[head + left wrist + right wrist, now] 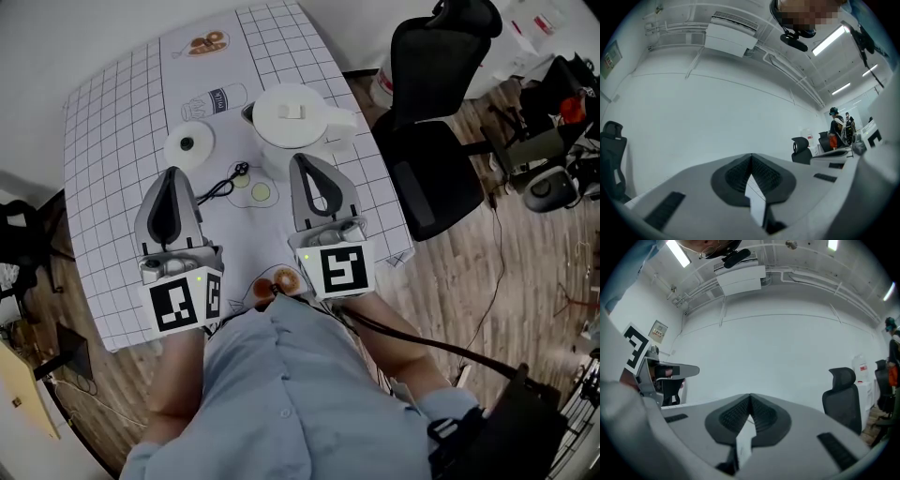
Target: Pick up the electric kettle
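Fingers point(733, 176) of the left gripper point(751, 157) meet at their tips with nothing between them, and the right gripper point(750, 397) is likewise closed and empty. Only the head view shows the kettle point(291, 117): white, lid on, upright at the far middle of the gridded table point(112, 131), handle to the picture's right. In that view the right gripper's tip lies at the kettle's near edge, though whether it touches cannot be told; the left gripper is held beside it, pointing the same way. The round white base point(187, 143) sits left of the kettle and apart from it, just beyond the left gripper's tip, with a black cord point(220, 185) curling between the two grippers. A black chair point(441, 103) stands off the table's right side. Both gripper views look level over the table and catch neither kettle nor base: they show a pale wall point(778, 348) and an air conditioner point(740, 280) near the ceiling. Standing people point(836, 126) far off at the right appear best in the left gripper view.
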Motion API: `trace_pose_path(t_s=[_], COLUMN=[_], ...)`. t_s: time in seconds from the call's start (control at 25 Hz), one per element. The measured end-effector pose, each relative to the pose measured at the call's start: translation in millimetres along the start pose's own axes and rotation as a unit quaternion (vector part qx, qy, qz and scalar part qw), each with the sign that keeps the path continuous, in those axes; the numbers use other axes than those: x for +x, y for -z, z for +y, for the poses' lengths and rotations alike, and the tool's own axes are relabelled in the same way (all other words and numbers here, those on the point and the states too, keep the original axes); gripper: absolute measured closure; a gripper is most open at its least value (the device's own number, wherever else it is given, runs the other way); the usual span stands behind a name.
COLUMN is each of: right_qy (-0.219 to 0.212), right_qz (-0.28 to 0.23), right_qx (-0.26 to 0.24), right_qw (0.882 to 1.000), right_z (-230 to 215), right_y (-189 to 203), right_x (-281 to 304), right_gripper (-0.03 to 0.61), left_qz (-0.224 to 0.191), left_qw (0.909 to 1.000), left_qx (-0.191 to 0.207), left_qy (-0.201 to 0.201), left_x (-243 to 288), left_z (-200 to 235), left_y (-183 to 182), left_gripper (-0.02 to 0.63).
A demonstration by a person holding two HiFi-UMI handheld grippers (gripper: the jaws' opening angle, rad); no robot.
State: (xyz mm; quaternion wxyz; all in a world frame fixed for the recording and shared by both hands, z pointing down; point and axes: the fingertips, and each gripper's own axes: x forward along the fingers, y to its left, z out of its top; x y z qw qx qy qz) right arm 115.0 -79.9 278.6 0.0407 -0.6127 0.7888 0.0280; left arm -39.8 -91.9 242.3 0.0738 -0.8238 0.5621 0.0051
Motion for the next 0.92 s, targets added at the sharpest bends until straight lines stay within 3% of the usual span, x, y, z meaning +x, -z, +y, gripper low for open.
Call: trace_pose_path(t_s=[0.92], right_qy=[-0.008], right_qz=[-0.006], right_qx=[-0.002], right_qw=[1.000], right_z=[9.6], right_y=[-4.5], right_x=[-1.1], right_gripper=[0.578], left_qz=[-0.005], left_qw=[1.0000], left_qx=[0.005], left_qy=[0.004], left_x=[-2.3], left_z=[0.9], left_y=[-1.3], left_gripper=[0.614])
